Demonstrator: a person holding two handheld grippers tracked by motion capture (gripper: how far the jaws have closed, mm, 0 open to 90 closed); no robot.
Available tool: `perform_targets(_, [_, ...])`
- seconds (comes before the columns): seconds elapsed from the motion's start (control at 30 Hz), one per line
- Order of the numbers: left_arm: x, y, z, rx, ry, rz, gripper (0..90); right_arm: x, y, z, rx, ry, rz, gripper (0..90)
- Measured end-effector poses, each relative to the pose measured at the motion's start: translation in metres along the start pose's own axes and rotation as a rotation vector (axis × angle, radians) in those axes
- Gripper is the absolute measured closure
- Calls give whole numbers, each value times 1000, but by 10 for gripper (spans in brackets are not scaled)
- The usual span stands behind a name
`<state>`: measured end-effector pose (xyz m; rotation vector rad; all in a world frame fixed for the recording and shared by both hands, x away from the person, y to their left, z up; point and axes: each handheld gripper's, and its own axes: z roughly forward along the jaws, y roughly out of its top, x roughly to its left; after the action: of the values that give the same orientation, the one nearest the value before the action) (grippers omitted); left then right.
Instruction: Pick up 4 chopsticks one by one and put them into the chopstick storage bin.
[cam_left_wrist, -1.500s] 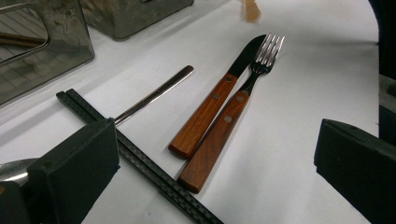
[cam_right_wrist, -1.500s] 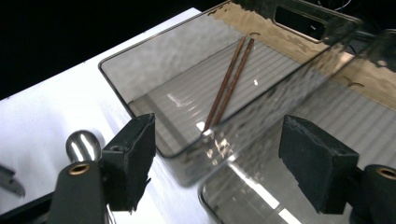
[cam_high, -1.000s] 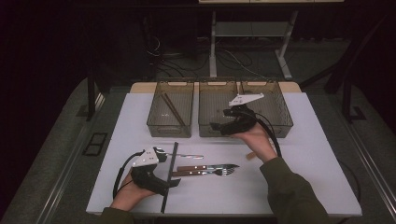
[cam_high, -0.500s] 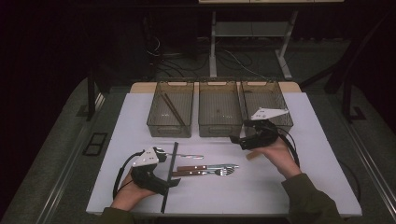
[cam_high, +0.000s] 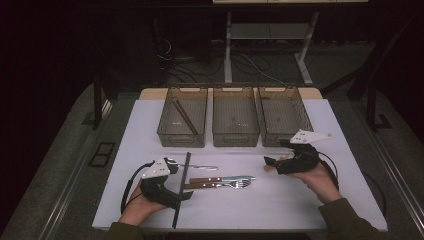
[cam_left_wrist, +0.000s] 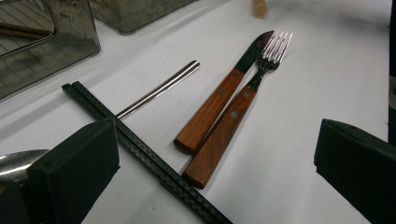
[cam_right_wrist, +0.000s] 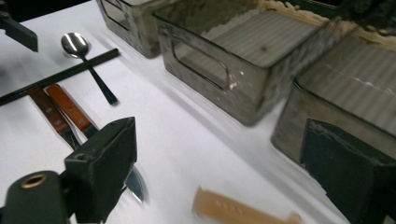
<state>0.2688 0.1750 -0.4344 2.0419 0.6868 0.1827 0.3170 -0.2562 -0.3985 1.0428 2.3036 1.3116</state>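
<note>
While my right gripper (cam_high: 270, 164) hovers near the right bin (cam_high: 283, 116), jaws just opened and empty, knife (cam_high: 212, 179) and fork (cam_high: 227, 184) lie centre; left gripper (cam_high: 186, 187) gapes beside black chopsticks (cam_high: 182, 187).

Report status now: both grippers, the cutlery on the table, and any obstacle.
Left gripper and right gripper: open, empty. Knife, fork, spoon lie on table. Black rod lies across the spoon.

Dark room w/ grey floor (cam_high: 60, 165), white table (cam_high: 325, 200), metal desk frame (cam_high: 265, 35) behind, cables.
</note>
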Motion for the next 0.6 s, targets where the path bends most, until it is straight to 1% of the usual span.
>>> perform_targets(0.13, [0,0,0,2,2,0,0,-2,-11,-10,-8,-19,19,112])
perform_targets(0.23, [0,0,0,2,2,0,0,-1,-20,-17,-16,-22,10,112])
perform_targets(0.37, [0,0,0,-2,5,-1,0,1,-32,-26,-51,-20,6,113])
perform_targets(0.4, [0,0,-1,3,6,4,0,2,-35,-28,-58,-19,6,113])
perform_targets(0.43, [0,0,-1,7,6,6,0,2,-38,-30,-59,-16,10,113])
perform_targets(0.53, [0,0,-1,7,7,6,0,4,-46,-37,-70,-29,18,113])
perform_targets(0.6, [0,0,0,8,8,7,0,4,-52,-39,-61,-34,30,113])
